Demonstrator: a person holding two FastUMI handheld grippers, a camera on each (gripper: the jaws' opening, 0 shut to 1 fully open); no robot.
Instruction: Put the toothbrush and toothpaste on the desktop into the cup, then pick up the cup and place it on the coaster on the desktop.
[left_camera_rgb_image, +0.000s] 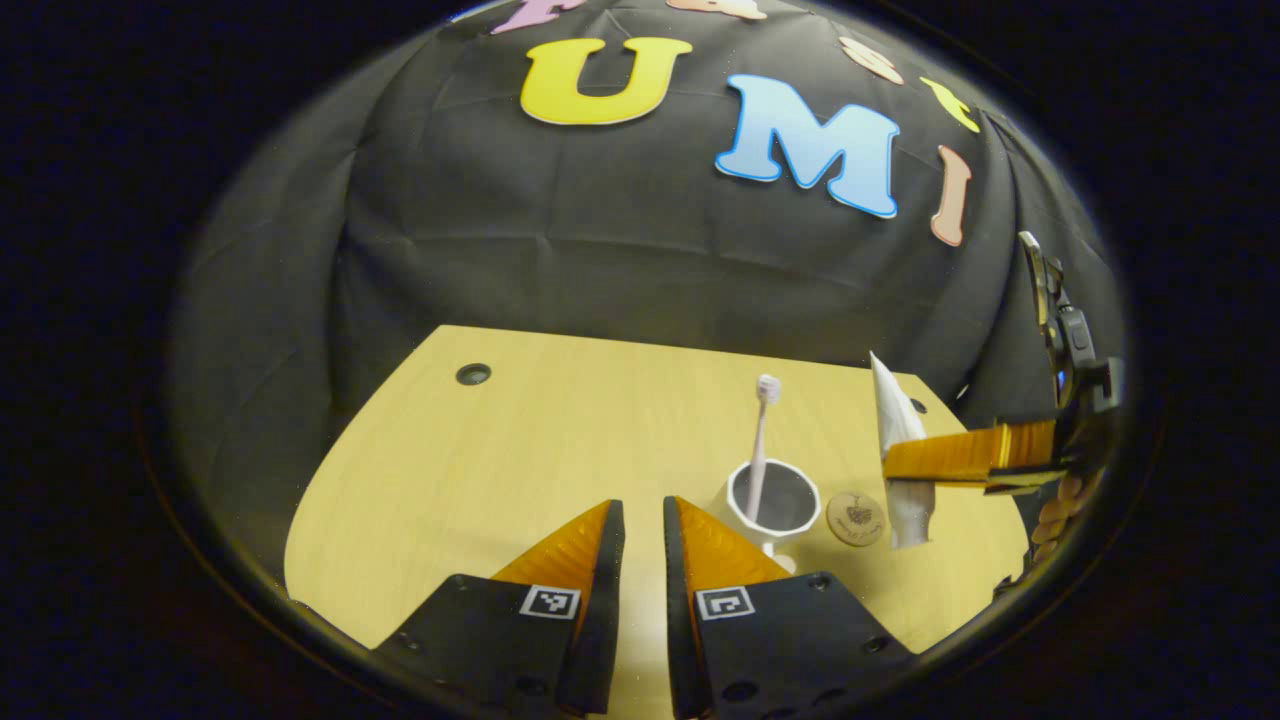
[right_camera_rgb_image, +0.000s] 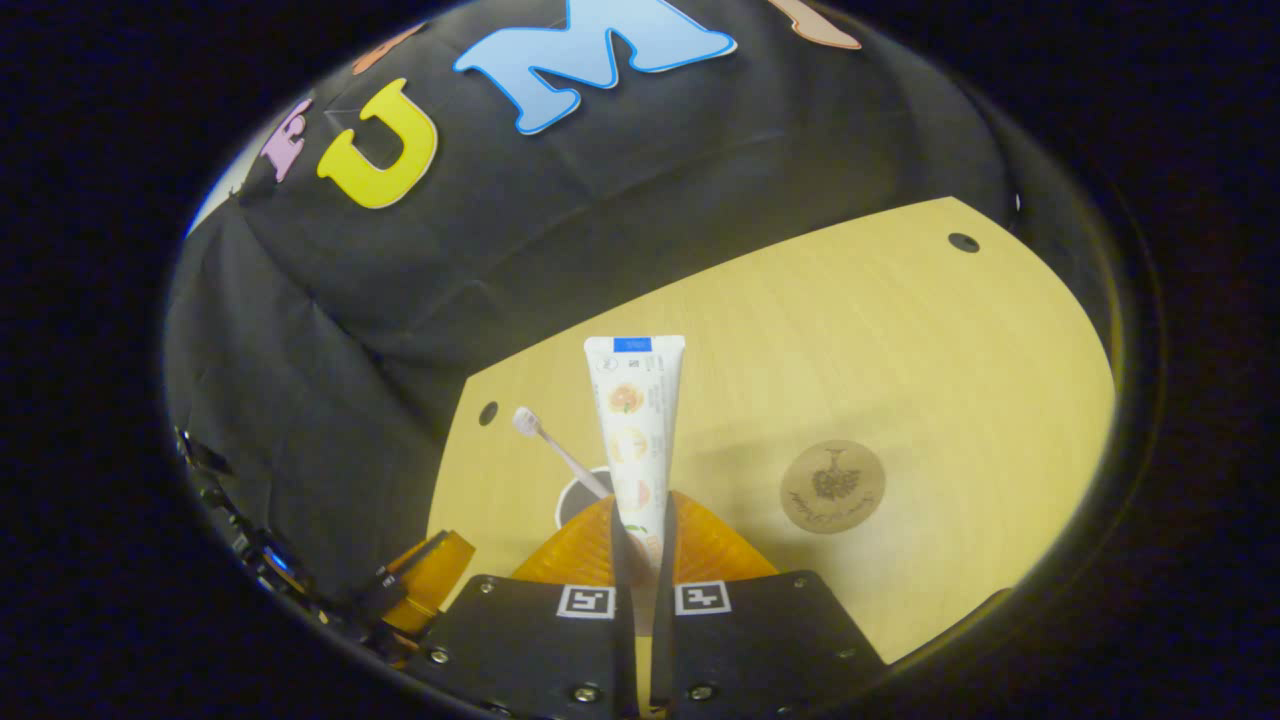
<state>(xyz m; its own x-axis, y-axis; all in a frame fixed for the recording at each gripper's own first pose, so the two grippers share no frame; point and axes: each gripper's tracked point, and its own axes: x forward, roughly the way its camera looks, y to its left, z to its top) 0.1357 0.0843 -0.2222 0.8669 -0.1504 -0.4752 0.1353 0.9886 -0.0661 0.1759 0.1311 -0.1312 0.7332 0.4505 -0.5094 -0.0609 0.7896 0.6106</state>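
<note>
A white cup with a dark inside stands on the wooden desktop, and a pink toothbrush leans in it, head up. My left gripper hovers just before the cup, its jaws a narrow gap apart with nothing between them. Right of the cup lies a round wooden coaster. My right gripper is shut on a white toothpaste tube, held upright above the desk beside the coaster. In the right gripper view the tube rises from my right gripper, the cup and toothbrush sit behind its left finger, and the coaster lies to the right.
The desktop has small cable holes near its far corners. Black cloth walls close in behind and beside it. The left gripper's orange finger shows low at the left of the right gripper view.
</note>
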